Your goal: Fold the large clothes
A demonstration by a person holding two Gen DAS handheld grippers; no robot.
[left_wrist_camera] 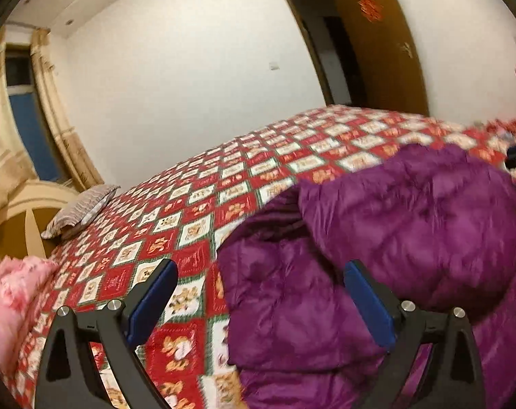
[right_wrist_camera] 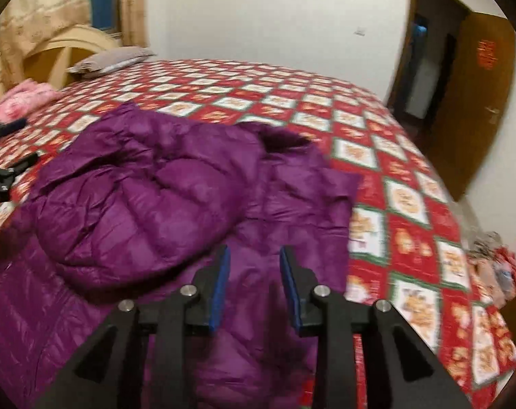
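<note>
Left wrist view first: the purple down coat point(left_wrist_camera: 377, 248) fills the lower right of the frame, spread on the bed point(left_wrist_camera: 203, 204) with one puffy part doubled over the rest. In the right wrist view it takes up the left and centre.

The biggest risk, as I judge it, is that slippery, air-filled padding springing back, so any fold laid now may open again unless it is pressed flat. A pinch of the top layer alone could also drag the whole coat across the quilt rather than turn one part over. The bunched mound in the middle may hide a sleeve and leave the fold lopsided.

Left gripper point(left_wrist_camera: 261, 269) stands released and wide, its pads clear of the cloth, over the coat's edge at lower centre. Right gripper point(right_wrist_camera: 254, 266) is parted more narrowly, nothing between its pads, above the coat at bottom centre.

Around them: a red-and-white patchwork quilt on the bed, a white wall point(left_wrist_camera: 190, 68), a brown door point(left_wrist_camera: 377, 44) ajar at upper right, curtains point(left_wrist_camera: 50, 119) at left, a grey pillow point(left_wrist_camera: 80, 209), a pink bundle point(left_wrist_camera: 12, 300).
</note>
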